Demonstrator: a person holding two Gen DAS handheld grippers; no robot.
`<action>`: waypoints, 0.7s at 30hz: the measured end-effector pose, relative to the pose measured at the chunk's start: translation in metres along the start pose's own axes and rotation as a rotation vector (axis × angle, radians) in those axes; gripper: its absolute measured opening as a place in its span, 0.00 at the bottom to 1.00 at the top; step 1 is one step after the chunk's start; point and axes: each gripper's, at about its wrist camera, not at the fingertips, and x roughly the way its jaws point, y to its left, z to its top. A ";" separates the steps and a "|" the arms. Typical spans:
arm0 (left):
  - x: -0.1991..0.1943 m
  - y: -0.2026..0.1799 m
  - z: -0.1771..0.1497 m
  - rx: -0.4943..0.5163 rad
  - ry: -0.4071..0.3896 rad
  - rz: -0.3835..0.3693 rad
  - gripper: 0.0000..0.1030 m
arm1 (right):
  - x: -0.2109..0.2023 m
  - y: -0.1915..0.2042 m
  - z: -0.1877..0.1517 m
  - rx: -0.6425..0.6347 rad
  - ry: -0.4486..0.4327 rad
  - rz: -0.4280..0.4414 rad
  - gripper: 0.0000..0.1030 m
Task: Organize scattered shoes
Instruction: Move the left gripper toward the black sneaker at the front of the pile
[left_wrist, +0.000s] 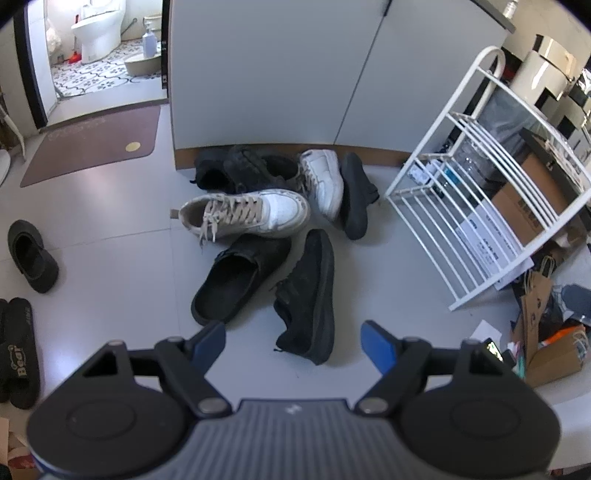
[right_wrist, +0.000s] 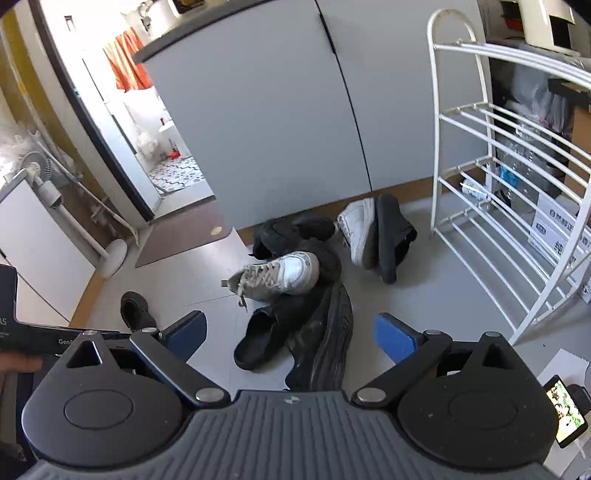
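both jaws wide, empty. shoe pile (left_wrist: 266, 236) on floor by cabinet, rack (left_wrist: 476, 206) beside. white sneaker (left_wrist: 245, 214) rests atop black slip-on (left_wrist: 236, 280); loose laces may snag, topple pile.

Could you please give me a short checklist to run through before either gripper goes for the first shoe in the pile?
1. Left gripper open and empty: ok.
2. Right gripper open and empty: ok.
3. Nearest black sneaker free of other shoes on top: ok, though it lies tipped on its side.
4. White laced sneaker free to lift: ok, it rests on top of the black slip-on.
5. White rack shelves free: ok, no shoes on the bars.
6. Loose laces clear of neighbouring shoes: cannot tell.
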 end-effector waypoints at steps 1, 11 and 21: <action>0.005 -0.001 0.002 0.005 0.008 -0.001 0.80 | 0.004 -0.003 0.001 0.018 0.008 0.001 0.97; 0.052 -0.024 0.021 0.119 0.039 -0.038 0.85 | 0.033 -0.015 0.008 0.002 0.055 -0.026 0.97; 0.119 -0.033 0.027 0.142 0.124 -0.075 0.87 | 0.076 -0.022 0.009 -0.040 0.144 -0.072 0.97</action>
